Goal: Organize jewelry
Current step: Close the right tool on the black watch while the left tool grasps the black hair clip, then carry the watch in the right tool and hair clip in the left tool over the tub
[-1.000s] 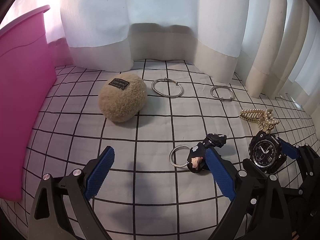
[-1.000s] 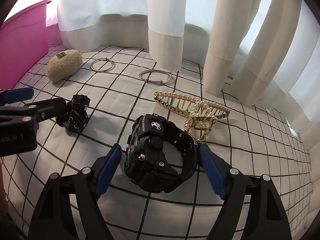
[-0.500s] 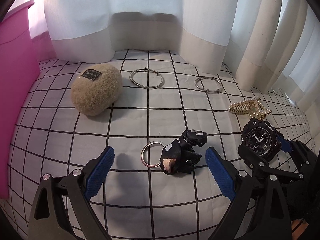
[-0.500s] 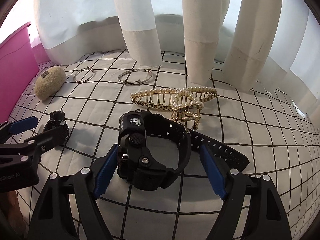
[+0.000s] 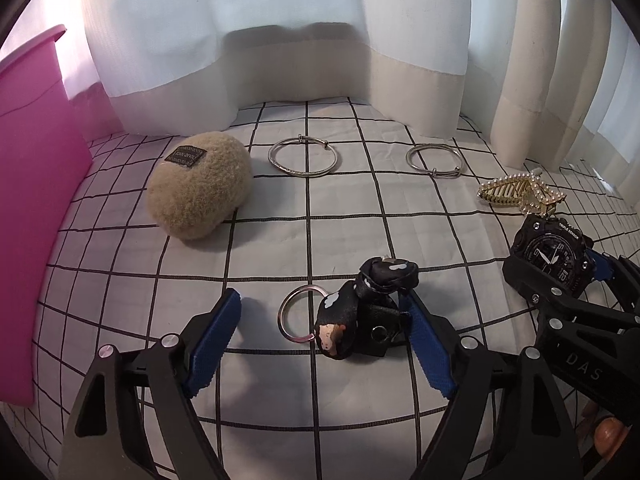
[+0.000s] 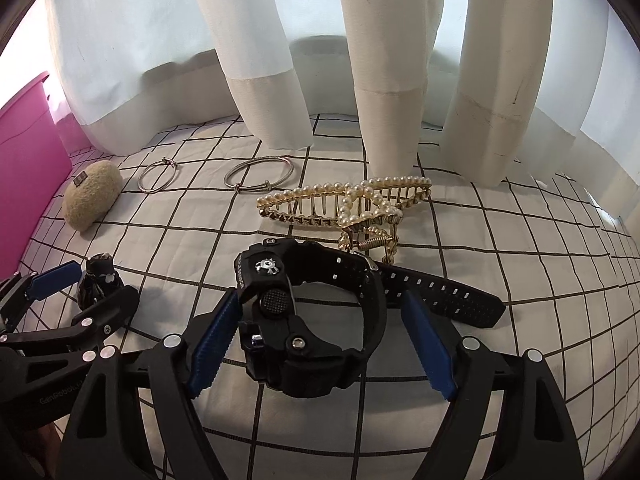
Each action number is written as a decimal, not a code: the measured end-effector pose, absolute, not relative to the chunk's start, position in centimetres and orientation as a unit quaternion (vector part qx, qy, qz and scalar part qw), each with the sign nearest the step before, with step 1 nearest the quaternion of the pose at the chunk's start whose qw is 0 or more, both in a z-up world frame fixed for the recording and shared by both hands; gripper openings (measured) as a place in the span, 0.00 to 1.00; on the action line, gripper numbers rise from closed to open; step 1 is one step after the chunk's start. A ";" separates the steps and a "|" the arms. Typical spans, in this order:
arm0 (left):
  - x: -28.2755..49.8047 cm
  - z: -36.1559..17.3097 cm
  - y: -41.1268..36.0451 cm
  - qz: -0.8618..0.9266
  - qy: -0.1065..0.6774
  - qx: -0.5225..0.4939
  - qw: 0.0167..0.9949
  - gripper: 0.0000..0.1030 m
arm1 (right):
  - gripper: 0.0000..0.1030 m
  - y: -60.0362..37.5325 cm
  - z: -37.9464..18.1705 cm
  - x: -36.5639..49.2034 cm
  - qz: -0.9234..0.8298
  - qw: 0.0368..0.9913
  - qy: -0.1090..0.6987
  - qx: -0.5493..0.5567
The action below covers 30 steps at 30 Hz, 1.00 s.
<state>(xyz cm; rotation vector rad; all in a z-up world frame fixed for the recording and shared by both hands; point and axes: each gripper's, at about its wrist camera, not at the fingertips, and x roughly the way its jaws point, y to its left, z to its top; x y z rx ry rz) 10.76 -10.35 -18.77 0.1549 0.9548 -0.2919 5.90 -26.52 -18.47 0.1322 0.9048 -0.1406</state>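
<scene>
A black figure keychain (image 5: 356,320) with a silver ring lies on the checked cloth between the pads of my left gripper (image 5: 322,346). Its jaws are closing: the right pad touches the keychain, the left pad stands apart from it. A chunky black watch (image 6: 304,320) lies on its side between the pads of my right gripper (image 6: 320,348), whose jaws are closing slightly. There the left pad is at the watch case, and a gap separates the right pad from the band. The watch (image 5: 548,256) also shows at the right of the left wrist view.
A pearl hair claw (image 6: 352,204) lies just beyond the watch. Two silver bangles (image 5: 304,158) (image 5: 434,160) and a tan fuzzy pouch (image 5: 200,188) lie farther back. A pink bin (image 5: 32,200) stands at the left. White curtains (image 6: 380,60) hang along the far edge.
My left gripper shifted right, so the keychain went from beside its right finger to between the pads, and its jaws narrowed. The right gripper rolled around the watch, whose strap end now shows.
</scene>
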 end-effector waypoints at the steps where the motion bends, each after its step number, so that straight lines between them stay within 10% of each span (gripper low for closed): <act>1: 10.5 -18.5 -10.2 -0.139 0.456 0.074 0.876 0.65 | 0.64 -26.5 -18.5 5.8 -0.061 0.895 0.436 0.067; 8: 10.7 -18.0 -8.8 -0.136 0.455 0.057 0.878 0.37 | 0.60 -26.8 -18.1 5.1 -0.056 0.900 0.425 0.080; 30: 8.1 -9.4 -5.2 -0.132 0.405 0.016 0.905 0.36 | 0.59 -24.0 -10.5 2.8 0.007 0.929 0.362 0.073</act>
